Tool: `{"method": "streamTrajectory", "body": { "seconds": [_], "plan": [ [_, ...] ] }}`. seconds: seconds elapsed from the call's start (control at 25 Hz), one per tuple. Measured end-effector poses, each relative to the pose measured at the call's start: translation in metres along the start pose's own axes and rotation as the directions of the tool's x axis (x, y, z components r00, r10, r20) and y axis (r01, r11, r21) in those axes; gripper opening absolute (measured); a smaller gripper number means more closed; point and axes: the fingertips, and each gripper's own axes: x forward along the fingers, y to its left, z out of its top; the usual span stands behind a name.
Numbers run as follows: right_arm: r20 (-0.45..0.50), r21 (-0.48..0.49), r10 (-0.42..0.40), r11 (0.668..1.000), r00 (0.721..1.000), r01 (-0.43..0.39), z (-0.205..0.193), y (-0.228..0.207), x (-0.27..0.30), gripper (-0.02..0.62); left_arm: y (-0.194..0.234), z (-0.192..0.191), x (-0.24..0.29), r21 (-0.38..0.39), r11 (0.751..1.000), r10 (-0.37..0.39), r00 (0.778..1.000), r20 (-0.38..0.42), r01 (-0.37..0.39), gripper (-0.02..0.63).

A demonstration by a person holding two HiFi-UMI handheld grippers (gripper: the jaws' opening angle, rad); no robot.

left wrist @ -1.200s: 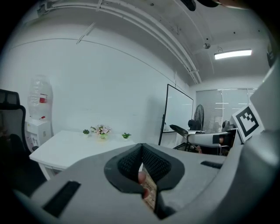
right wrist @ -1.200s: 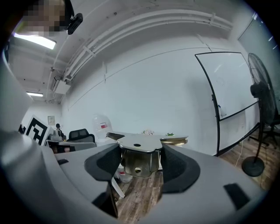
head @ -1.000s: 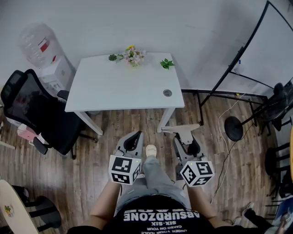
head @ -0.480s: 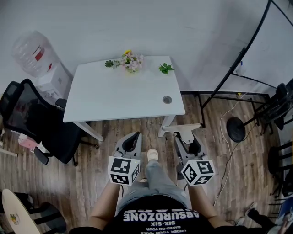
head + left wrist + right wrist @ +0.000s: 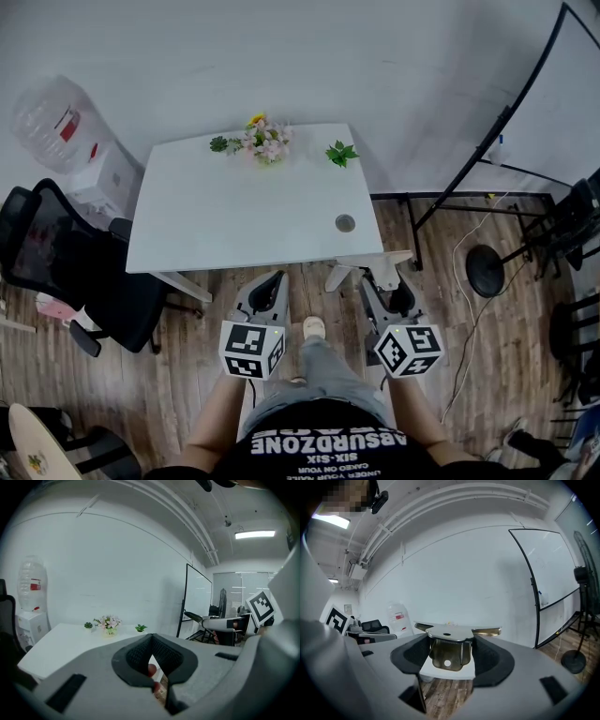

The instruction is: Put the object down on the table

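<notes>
Metal bracket (image 5: 446,633), zinc-coloured with a flat top plate and a drilled tab hanging below, is clamped between the jaws of the right gripper (image 5: 451,660). In the head view it is seen just below centre, held over the wooden floor (image 5: 187,347) just short of the near right corner of the white table (image 5: 234,216), and not yet above the top.

The left gripper (image 5: 270,292) is carried beside it at lower centre-left, its jaws drawn together with nothing between them. Only a shoe and floorboards are glimpsed through the slit in the left gripper view.

The tabletop, filling the middle of the head view, is largely bare. A posy of flowers (image 5: 262,141) and a small green plant (image 5: 341,153) are set along its far edge at upper centre, and a round cable grommet (image 5: 345,222) is let into the corner nearest the bracket.

For a clean set-down, the bracket is best carried forward over the edge and lowered onto open surface left of the grommet. It should be rested on a stable face before the jaws are parted; a release from height, it is judged, would let the hard metal clatter or tip. An office chair (image 5: 56,272) and a water dispenser (image 5: 52,117) are seen at the left of the frame, well apart from that path.
</notes>
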Motion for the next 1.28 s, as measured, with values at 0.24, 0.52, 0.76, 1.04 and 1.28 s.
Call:
{"method": "streamTrajectory", "body": {
  "seconds": [0.24, 0.52, 0.76, 1.04, 1.28],
  "plan": [
    [0.011, -0.013, -0.007, 1.0, 1.0, 0.007, 0.018, -0.007, 0.036, 0.275, 0.029, 0.009, 0.023, -0.009, 1.0, 0.021, 1.0, -0.006, -0.021, 0.006],
    [0.027, -0.032, -0.019, 0.999, 0.999, 0.019, 0.035, -0.019, 0.059, 0.275, 0.037, 0.018, 0.046, 0.011, 1.0, 0.019, 1.0, 0.002, -0.019, 0.006],
    [0.031, -0.04, -0.019, 0.999, 0.999, 0.02, 0.041, -0.031, 0.079, 0.275, 0.043, 0.024, 0.064, -0.016, 1.0, 0.016, 1.0, 0.008, -0.016, 0.005],
    [0.014, -0.026, -0.021, 0.999, 1.0, 0.021, 0.04, -0.048, 0.1, 0.275, 0.051, 0.028, 0.087, -0.017, 1.0, 0.025, 1.0, 0.003, -0.025, 0.005],
    [0.003, -0.029, -0.021, 0.999, 1.0, 0.021, 0.041, -0.065, 0.12, 0.275, 0.055, 0.032, 0.109, -0.014, 0.999, 0.03, 1.0, -0.003, -0.03, 0.006]
  ]
}}
